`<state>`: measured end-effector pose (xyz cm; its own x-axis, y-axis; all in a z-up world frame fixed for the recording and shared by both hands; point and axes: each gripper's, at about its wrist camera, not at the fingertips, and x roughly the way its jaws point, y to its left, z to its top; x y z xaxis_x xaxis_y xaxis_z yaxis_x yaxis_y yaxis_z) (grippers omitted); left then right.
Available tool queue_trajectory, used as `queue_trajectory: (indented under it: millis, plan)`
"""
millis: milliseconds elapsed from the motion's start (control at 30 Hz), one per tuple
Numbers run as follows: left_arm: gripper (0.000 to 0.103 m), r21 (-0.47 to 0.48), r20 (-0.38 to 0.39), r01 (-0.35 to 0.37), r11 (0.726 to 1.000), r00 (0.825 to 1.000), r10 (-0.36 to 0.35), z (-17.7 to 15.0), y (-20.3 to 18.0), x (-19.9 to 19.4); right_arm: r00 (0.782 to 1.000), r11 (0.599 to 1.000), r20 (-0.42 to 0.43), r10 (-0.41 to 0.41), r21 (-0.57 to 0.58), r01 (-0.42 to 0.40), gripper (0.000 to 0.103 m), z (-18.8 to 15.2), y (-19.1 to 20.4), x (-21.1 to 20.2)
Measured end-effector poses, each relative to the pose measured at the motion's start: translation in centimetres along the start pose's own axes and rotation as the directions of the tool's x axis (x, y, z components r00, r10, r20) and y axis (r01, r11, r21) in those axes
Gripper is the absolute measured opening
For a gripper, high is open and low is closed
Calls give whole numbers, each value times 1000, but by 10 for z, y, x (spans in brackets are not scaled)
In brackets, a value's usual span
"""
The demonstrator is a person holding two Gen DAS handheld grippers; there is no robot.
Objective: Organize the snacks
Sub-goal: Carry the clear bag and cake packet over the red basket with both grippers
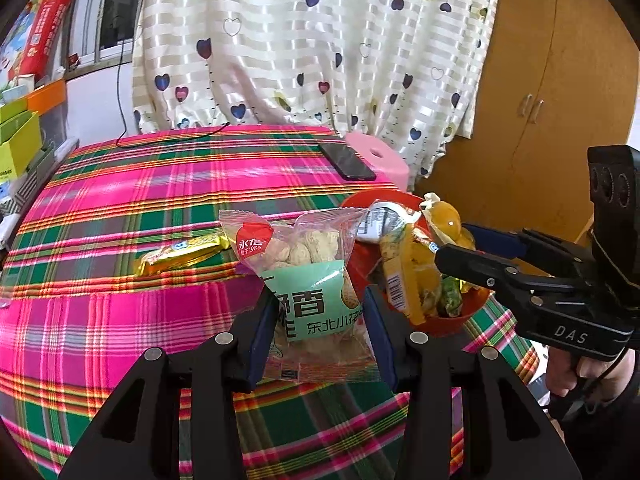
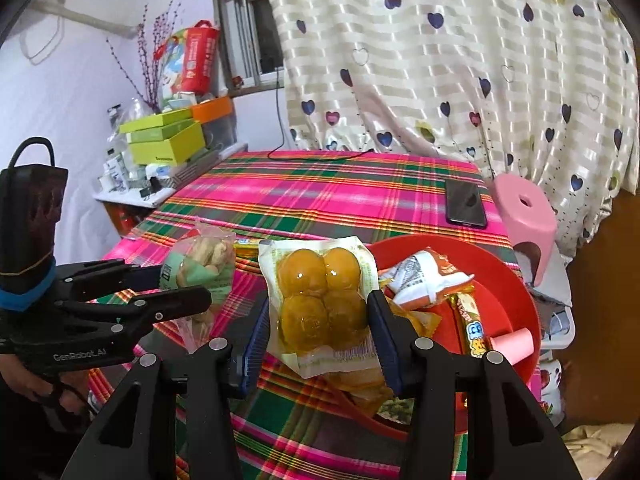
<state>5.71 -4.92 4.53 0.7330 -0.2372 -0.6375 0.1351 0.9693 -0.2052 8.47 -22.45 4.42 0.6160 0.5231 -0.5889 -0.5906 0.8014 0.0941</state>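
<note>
My left claw [image 1: 316, 320] is clamped on the peanut bag [image 1: 316, 280], held above the tabletop [image 1: 120, 200] near its right edge. My right claw [image 2: 318, 332] grips the yolk pack [image 2: 320, 300] over the red bowl [image 2: 500, 280] of snacks by that edge. A gold bar [image 1: 184, 254] lies mid-tabletop.

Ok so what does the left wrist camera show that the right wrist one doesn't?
Only the left wrist view shows the gold snack bar lying on the tablecloth and the wooden cabinet doors. Only the right wrist view shows the pink roll in the red bowl and the purple twig bouquet. Both show the peanut bag in the left claw, the yellow vacuum pack in the right claw, and the phone.
</note>
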Motion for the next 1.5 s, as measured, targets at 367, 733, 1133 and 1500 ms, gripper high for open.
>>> queue_trajectory:
  millis: [367,733,1133,1500]
  plan:
    - [45,48,-11,46,998,999,-46,11,-23,12,999,997,3,-53,55,53,46,-6,-32,-8]
    - [45,81,-19,76,994,997,-74,20,-38,20,992,984,-2,-127,127,126,46,-13,-72,-18]
    - [45,104,-26,88,991,996,-85,28,-45,30,988,975,-24,-152,163,154,46,-19,-92,-15]
    - [45,121,-25,85,989,996,-83,39,-48,45,987,972,-80,-142,180,154,47,-26,-101,6]
